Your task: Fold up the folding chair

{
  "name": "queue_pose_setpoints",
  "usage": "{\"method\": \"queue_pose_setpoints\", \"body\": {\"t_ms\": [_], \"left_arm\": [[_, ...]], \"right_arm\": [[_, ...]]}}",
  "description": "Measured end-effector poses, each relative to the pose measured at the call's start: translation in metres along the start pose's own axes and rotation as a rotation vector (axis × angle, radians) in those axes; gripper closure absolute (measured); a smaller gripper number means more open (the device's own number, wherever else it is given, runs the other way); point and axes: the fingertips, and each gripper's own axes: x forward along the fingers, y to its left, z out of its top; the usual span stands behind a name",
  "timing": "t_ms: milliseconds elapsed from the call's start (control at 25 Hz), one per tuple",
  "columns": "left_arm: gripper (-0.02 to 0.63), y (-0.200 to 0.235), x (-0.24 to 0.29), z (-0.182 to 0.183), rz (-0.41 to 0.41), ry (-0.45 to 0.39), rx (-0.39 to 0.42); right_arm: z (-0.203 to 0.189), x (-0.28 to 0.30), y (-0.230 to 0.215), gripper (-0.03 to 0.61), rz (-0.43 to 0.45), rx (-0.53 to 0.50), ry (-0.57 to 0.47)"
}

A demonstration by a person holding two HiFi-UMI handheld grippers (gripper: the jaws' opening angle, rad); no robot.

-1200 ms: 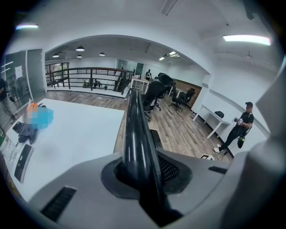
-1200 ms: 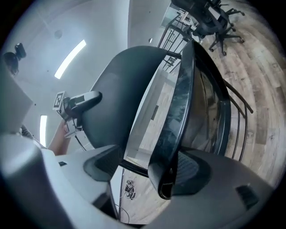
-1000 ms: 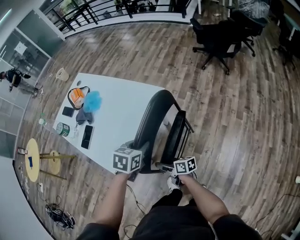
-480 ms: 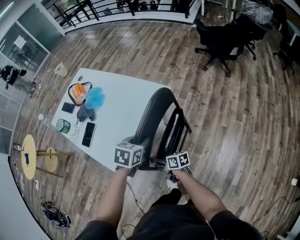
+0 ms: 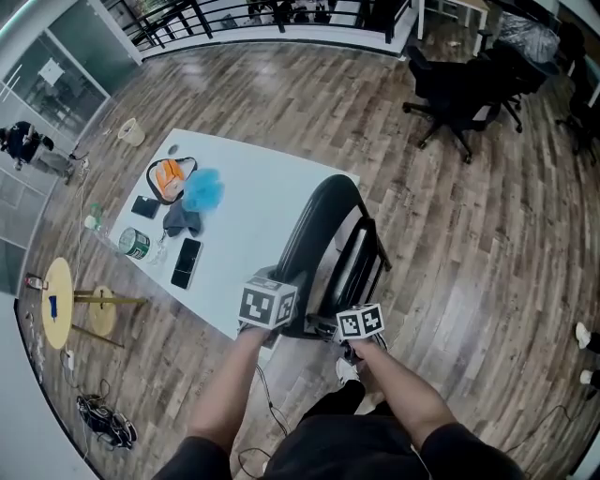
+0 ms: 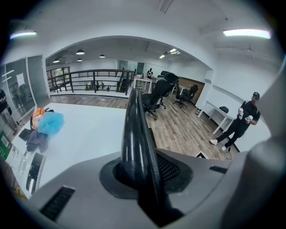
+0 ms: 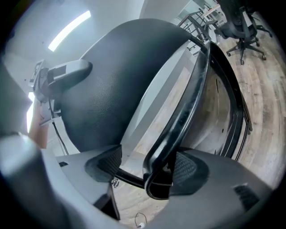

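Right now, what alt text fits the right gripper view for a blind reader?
The right claw stands open around a curved black edge of the folding chair, which sits against one pad; its jaws have just been closing. The chair's dark back fills the upper left, with wood floor and an office chair beyond.

Wood floor (image 5: 487, 281) w/ white table (image 5: 253, 216), blk office chairs (image 5: 459, 84), railing (image 5: 187, 19) at back.

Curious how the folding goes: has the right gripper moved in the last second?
Yes. In the head view the right gripper has shifted left, closer to the white table; its jaws have just been closing, with the folding chair's frame between them.
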Motion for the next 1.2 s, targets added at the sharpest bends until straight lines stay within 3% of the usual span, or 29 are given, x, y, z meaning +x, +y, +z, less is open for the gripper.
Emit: {"method": "queue_pose_setpoints", "body": {"t_ms": [80, 240, 400, 480, 600, 640, 720, 840, 1040, 1200], "left_arm": [[0.513, 0.004, 0.000, 0.003, 0.026, -0.026, 0.019], [0.406, 0.011, -0.029, 0.007, 0.160, -0.166, 0.079], [0.400, 0.007, -0.085, 0.006, 0.309, -0.291, 0.092], [0.402, -0.016, -0.106, 0.001, 0.325, -0.352, 0.090], [0.477, -0.073, -0.122, -0.006, 0.252, -0.472, 0.071], [0.507, -0.095, -0.122, -0.011, 0.212, -0.502, 0.058], [0.581, -0.141, -0.118, -0.026, 0.126, -0.529, 0.018], [0.607, -0.213, -0.108, -0.056, 0.056, -0.514, -0.022], [0.609, -0.339, -0.113, -0.101, -0.059, -0.543, 0.032], [0.607, -0.417, -0.140, -0.128, -0.144, -0.592, 0.022]], "right_arm": [[0.001, -0.001, -0.003, 0.239, -0.024, -0.049, 0.000], [-0.003, -0.034, -0.019, 0.239, -0.162, -0.093, -0.076], [0.004, -0.104, -0.010, 0.239, -0.247, -0.142, -0.238], [0.000, -0.148, 0.005, 0.239, -0.272, -0.189, -0.318], [-0.011, -0.219, 0.034, 0.250, -0.339, -0.291, -0.427], [-0.017, -0.245, 0.043, 0.279, -0.380, -0.327, -0.462], [-0.032, -0.298, 0.055, 0.373, -0.482, -0.385, -0.539], [-0.065, -0.379, 0.065, 0.558, -0.636, -0.449, -0.655], [-0.143, -0.492, 0.086, 0.563, -0.828, -0.480, -0.804], [-0.199, -0.555, 0.110, 0.563, -0.876, -0.483, -0.837]]}}
